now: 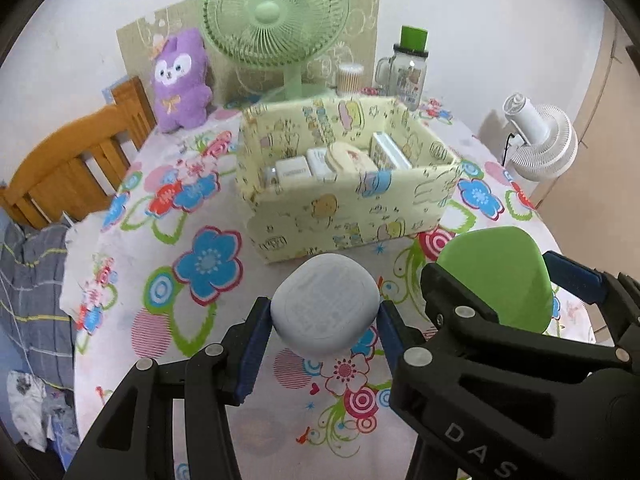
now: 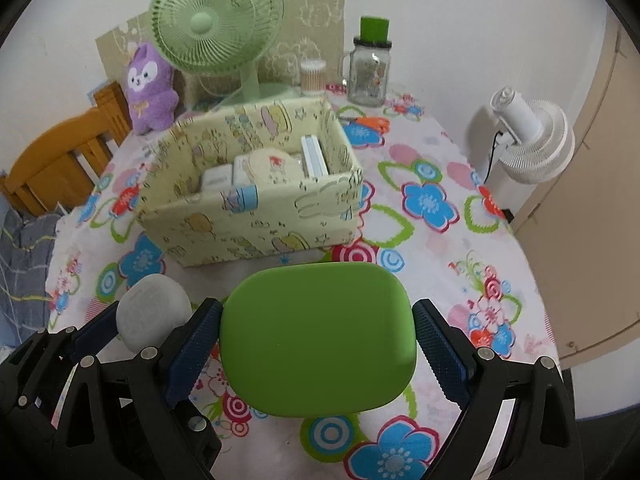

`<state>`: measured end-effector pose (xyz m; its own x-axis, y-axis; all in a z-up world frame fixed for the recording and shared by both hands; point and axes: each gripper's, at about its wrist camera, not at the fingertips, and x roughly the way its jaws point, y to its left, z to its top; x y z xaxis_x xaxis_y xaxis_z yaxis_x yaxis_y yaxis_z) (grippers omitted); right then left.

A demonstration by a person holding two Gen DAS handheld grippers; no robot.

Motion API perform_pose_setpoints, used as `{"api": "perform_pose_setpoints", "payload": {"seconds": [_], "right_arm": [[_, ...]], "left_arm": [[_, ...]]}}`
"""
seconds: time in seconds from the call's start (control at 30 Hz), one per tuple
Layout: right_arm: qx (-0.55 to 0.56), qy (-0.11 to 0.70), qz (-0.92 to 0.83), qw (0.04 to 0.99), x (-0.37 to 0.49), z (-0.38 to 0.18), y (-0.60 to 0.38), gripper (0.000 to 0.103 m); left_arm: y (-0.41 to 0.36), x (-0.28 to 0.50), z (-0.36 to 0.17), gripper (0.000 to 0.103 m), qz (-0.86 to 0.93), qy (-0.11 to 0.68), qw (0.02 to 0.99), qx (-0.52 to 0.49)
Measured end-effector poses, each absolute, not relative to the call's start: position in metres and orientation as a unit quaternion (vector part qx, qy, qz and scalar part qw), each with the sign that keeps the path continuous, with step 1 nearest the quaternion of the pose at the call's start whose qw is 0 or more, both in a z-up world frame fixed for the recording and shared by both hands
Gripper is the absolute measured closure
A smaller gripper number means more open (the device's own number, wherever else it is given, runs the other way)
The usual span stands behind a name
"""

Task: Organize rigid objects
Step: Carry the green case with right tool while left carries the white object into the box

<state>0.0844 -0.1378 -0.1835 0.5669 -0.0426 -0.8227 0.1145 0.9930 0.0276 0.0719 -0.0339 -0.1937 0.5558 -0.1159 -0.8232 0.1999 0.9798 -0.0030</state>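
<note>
My left gripper (image 1: pixel 324 316) is shut on a rounded grey case (image 1: pixel 325 305) and holds it above the flowered tablecloth, in front of the yellow patterned box (image 1: pixel 348 216). My right gripper (image 2: pixel 318 340) is shut on a rounded green case (image 2: pixel 318 338), also in front of the box (image 2: pixel 248 220). The green case shows at the right of the left wrist view (image 1: pixel 500 276), and the grey case at the left of the right wrist view (image 2: pixel 154 310). The box holds several white and cream items (image 1: pixel 320 164).
A green desk fan (image 1: pixel 276 20), a purple plush toy (image 1: pixel 180 80), a glass jar with a green lid (image 1: pixel 406 68) and a cotton-swab tub (image 1: pixel 350 78) stand behind the box. Orange scissors (image 2: pixel 370 122) lie at the back right. A wooden chair (image 1: pixel 72 160) is left, a white fan (image 1: pixel 540 140) right.
</note>
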Motion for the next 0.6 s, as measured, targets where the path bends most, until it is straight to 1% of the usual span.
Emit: {"api": "perform_pose_setpoints", "payload": {"seconds": [0.6], "right_arm": [[0.012, 0.430, -0.023, 0.902, 0.073, -0.128, -0.133, 0.008]], "left_arm": [[-0.029, 0.059, -0.145, 0.047, -0.072, 0.436, 0.896, 0.028]]}}
